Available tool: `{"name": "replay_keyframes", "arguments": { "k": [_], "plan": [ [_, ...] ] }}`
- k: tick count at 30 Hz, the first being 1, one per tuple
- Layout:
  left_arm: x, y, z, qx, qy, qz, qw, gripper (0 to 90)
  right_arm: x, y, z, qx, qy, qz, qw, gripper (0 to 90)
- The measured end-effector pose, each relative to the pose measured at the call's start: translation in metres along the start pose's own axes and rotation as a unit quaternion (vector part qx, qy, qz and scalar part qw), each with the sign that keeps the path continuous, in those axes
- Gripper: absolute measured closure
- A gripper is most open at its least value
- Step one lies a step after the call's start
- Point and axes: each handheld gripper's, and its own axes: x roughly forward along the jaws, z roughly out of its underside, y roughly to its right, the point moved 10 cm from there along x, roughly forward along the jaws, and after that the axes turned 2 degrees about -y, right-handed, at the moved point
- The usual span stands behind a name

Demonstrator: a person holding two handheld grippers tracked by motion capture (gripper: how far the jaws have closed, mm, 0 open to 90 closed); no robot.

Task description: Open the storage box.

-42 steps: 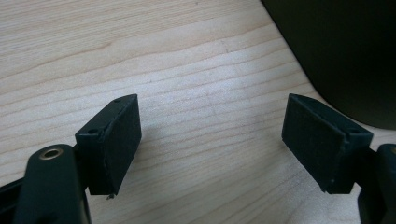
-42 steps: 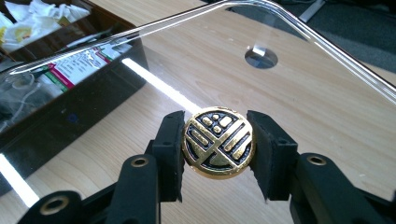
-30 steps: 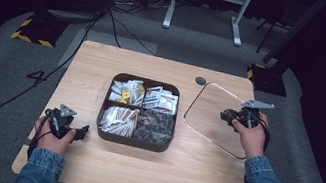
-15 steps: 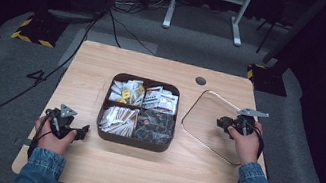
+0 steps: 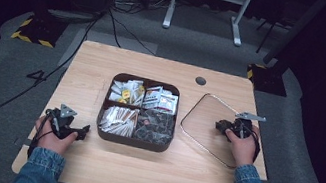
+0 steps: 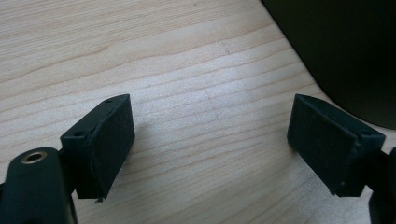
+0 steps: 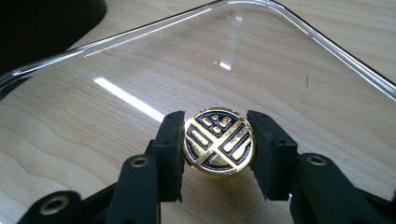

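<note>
A clear lid [image 5: 206, 120] with a metal rim lies low over the table to the right of the dark four-part box [image 5: 134, 142]. My right gripper [image 5: 222, 127] is shut on its round gold and black knob [image 7: 218, 141], one pad on each side. The lid's glass [image 7: 196, 60] spreads out beyond the jaws. My left gripper [image 5: 83, 131] rests on the table left of the box. Its jaws have just been opening, and the left gripper [image 6: 210, 144] now stands open over bare wood with nothing between the pads. The box wall [image 6: 345, 51] is just beyond its right pad.
The box holds several packets and sachets [image 5: 159, 98] in its compartments. A round grommet [image 5: 200, 81] sits in the table [image 5: 136, 173] near the far edge. Cables and a stand base lie on the floor behind.
My right hand has come down with the lid, which now sits lower and flatter over the table. The left hand has stayed where it was.
</note>
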Motion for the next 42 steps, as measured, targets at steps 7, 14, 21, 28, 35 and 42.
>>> {"name": "replay_keyframes", "arguments": {
  "k": [7,14,21,28,35,42],
  "plan": [
    [0.000,0.000,0.000,-0.001,0.000,0.001,1.0000,15.2,0.004,0.000,0.004,0.002,0.001,0.002,1.0000,55.9],
    [-0.001,0.000,0.000,-0.001,0.001,-0.002,1.0000,16.4,-0.005,-0.002,-0.007,0.017,0.033,0.001,0.9993,40.3],
    [-0.007,0.000,-0.006,-0.011,0.016,0.001,0.9998,23.2,-0.025,0.001,-0.016,0.032,0.063,-0.004,0.9975,38.4],
    [-0.015,0.002,-0.013,-0.021,0.029,0.004,0.9994,25.4,-0.039,0.005,-0.020,0.038,0.079,-0.002,0.9962,38.2],
    [-0.020,0.007,-0.020,-0.036,0.035,0.016,0.9986,27.4,-0.044,0.004,-0.022,0.038,0.085,-0.004,0.9957,38.2],
    [-0.028,0.011,-0.034,-0.039,0.046,0.026,0.9979,29.2,-0.050,0.005,-0.020,0.039,0.087,-0.001,0.9955,38.2]
  ]
}}
